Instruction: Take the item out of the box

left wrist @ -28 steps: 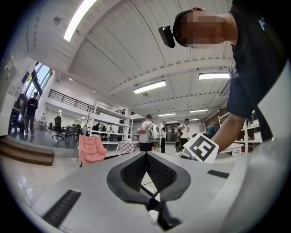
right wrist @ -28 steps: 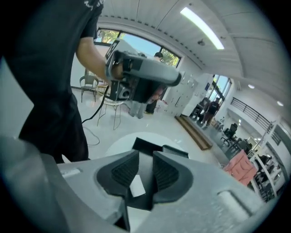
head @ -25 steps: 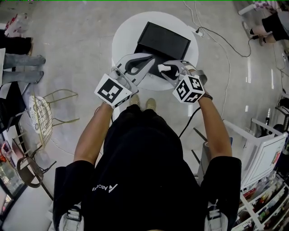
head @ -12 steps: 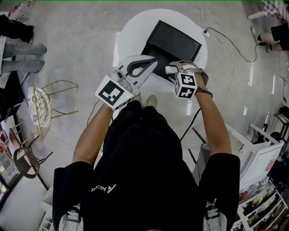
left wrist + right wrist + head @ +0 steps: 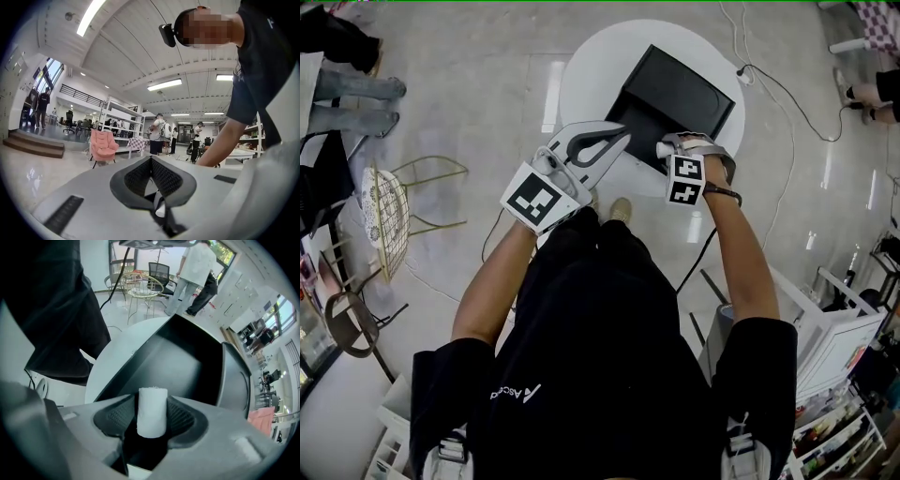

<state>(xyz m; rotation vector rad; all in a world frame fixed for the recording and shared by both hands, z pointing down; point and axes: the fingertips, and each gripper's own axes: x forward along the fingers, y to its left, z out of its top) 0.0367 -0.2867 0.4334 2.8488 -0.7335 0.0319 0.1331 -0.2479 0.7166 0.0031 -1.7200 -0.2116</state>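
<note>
Cylinder (image 5: pixel 152 417) – white – between opening jaws of right hand-held gripper (image 5: pixel 152 401); left hand-held gripper (image 5: pixel 151 160) closed, empty

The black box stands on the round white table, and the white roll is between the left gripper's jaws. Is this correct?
Not the left: the right gripper view shows the white roll between the jaws of the right gripper, which are opening. The black box is on the round white table.
</note>
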